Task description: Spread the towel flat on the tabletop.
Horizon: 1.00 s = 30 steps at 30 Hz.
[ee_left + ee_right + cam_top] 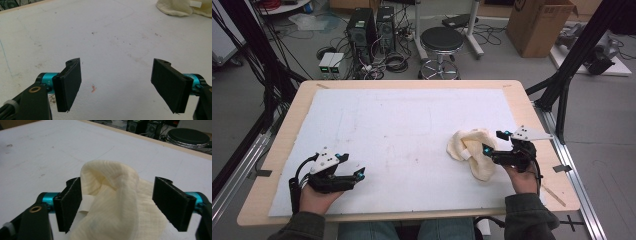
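Left gripper (356, 166) & right gripper (494, 141): black bodies w/ teal joints, grey triangular top plates, black cables; flat black fingers (70, 83). Dark olive sleeves (527, 215), blue jeans.

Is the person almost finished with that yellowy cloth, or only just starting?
Only just starting, it seems. The cream cloth lies crumpled on the white mat, nothing folded yet. The right gripper has its fingers around a raised bunch of cloth, not clamped. The left gripper waits open over bare mat. Grabbing and tidying remain.
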Motion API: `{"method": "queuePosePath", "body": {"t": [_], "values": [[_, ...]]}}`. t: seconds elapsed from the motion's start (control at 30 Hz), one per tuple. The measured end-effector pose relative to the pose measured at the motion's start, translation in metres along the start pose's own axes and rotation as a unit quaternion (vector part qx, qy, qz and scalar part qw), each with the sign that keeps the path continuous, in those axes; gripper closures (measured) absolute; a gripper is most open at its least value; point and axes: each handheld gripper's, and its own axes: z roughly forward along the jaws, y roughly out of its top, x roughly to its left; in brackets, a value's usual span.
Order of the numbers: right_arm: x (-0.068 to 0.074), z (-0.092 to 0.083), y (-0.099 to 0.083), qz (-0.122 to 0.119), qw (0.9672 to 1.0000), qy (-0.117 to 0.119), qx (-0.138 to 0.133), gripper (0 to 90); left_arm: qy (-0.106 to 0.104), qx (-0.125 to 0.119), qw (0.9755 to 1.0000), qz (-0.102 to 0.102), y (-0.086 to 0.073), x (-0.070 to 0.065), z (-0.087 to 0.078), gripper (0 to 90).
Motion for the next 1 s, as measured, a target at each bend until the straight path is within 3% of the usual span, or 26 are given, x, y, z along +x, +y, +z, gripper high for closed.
{"method": "queuePosePath", "body": {"t": [0.2, 0.3, 0.33, 0.4, 0.6, 0.73, 1.0], "values": [[-0.003, 0.02, 0.002, -0.009, 0.9999, 0.005, 0.009, 37.3, 0.003, 0.0, 1.0, -0.001, -0.001, -0.001, -0.002, 24.8], [-0.005, 0.032, -0.002, 0.002, 0.9994, 0.009, 0.033, 43.2, 0.005, -0.002, 1.0, -0.002, 0.0, -0.001, -0.003, 24.9], [-0.007, 0.039, -0.006, 0.002, 0.9986, 0.017, 0.05, 50.1, 0.004, -0.003, 1.0, -0.002, 0.0, -0.001, -0.002, 24.9], [-0.008, 0.042, -0.009, 0.001, 0.9982, 0.015, 0.058, 52.8, 0.003, -0.001, 1.0, 0.001, 0.0, -0.001, -0.001, 24.9], [-0.01, 0.051, -0.019, 0.008, 0.9936, 0.023, 0.111, 67.0, 0.002, -0.002, 1.0, 0.001, 0.0, -0.001, 0.001, 24.9], [-0.007, 0.054, -0.027, -0.018, 0.99, 0.011, 0.139, 72.3, -0.001, -0.004, 1.0, 0.001, 0.001, -0.001, 0.001, 24.9], [-0.007, 0.051, -0.032, -0.009, 0.9902, 0.012, 0.139, 76.0, 0.0, -0.004, 1.0, 0.003, 0.001, -0.001, 0.002, 24.9]]}}
